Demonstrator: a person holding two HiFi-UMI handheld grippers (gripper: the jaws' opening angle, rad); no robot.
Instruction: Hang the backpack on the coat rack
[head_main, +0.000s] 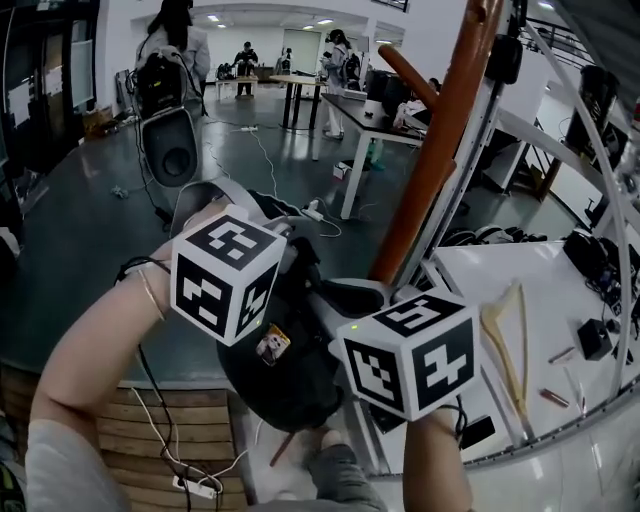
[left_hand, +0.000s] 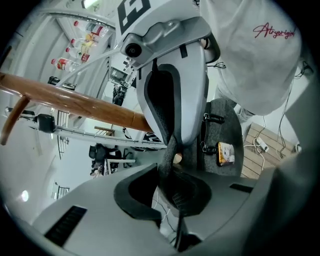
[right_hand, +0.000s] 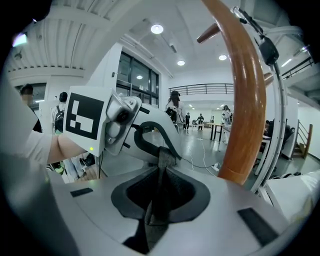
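One backpack (head_main: 295, 390) hangs upright, long axis vertical.

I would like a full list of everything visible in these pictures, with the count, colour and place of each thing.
backpack: one, dark grey, held between the two grippers, in front of the coat rack
tag: one, yellowish, on the backpack
coat rack: one, brown wood, behind the backpack
white table: one, right of the coat rack
hanger: one, cream, lying on the white table
power strip: one, white, on the wooden floor, lower left
people: several, far across the room
left gripper: one, grey with black-and-white marker cube, shut on the backpack
right gripper: one, same colours, shut on the backpack
forearms: two, bare, bottom of the head view
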